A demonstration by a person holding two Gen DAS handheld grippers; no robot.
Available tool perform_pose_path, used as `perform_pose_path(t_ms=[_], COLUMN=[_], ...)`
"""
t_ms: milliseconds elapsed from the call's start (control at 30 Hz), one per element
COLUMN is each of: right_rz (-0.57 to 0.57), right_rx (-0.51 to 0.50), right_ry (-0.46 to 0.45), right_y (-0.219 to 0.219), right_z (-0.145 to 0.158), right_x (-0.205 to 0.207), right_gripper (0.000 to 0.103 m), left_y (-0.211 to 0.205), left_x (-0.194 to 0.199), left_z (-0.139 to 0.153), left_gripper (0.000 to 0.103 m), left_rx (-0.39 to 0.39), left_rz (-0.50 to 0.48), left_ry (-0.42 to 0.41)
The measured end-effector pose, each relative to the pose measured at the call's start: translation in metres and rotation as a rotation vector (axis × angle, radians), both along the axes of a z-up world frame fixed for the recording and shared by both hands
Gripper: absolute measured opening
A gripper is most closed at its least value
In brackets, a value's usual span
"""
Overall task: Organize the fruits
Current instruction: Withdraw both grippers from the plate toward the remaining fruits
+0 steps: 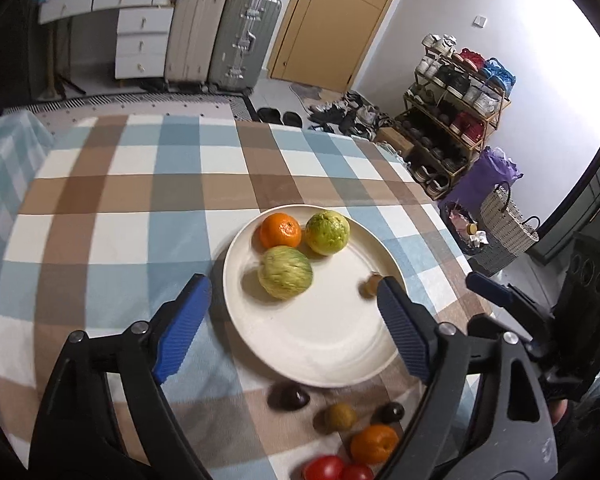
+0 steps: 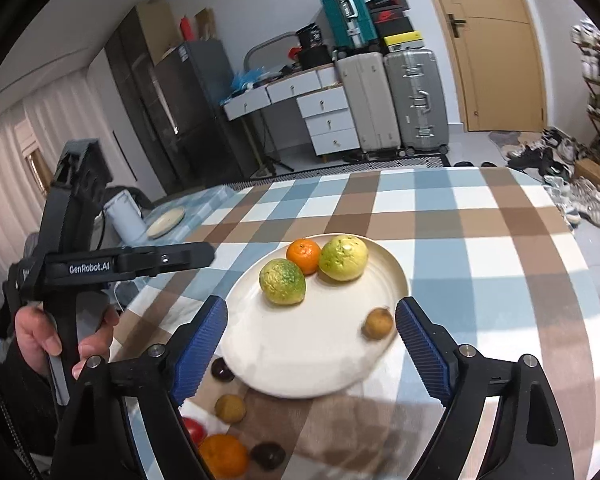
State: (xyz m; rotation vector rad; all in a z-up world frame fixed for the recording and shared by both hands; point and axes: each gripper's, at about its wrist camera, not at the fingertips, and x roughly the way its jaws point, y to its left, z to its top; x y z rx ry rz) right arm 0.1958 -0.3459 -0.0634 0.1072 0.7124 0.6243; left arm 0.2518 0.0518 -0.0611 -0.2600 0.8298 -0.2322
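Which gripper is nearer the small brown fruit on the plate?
Right. The right gripper stands open with the small brown fruit just inside its right-hand finger. The left gripper, also open, hangs over the plate's opposite edge.

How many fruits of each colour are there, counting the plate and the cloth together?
Orange fruits: 2
Yellow-green fruits: 2
Small brown fruits: 2
Dark fruits: 2
Red fruits: 2
Total: 10
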Motion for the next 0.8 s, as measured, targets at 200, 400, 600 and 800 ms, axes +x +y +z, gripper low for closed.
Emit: perform_pose_path(t_ms=[200, 400, 600, 800], right_rz=[-0.028, -0.025, -0.029, -0.030], right_rx=[0.045, 0.046, 0.058, 0.051], right_ry=[-0.035, -0.065, -0.095, -0.120], right_y=[-0.017, -0.023, -0.025, -0.022], right_z=[0.016, 0.026, 0.031, 0.030], right_x=[-0.037, -0.072, -0.103, -0.127], right_gripper=[0.099, 0.101, 0.103, 0.103], left_y=[-0.009, -0.012, -0.017, -0.019], left_x=[-0.045, -0.089, -0.129, -0.158], left_z=[0.018, 0.032, 0.035, 0.023], left_gripper=[0.093, 0.102, 0.102, 0.102], left_rx=[0.046, 0.064, 0.084, 0.102], left_rz=[0.008, 0.045, 0.068, 0.104], left_ry=[-0.051, -0.101, -0.119, -0.130])
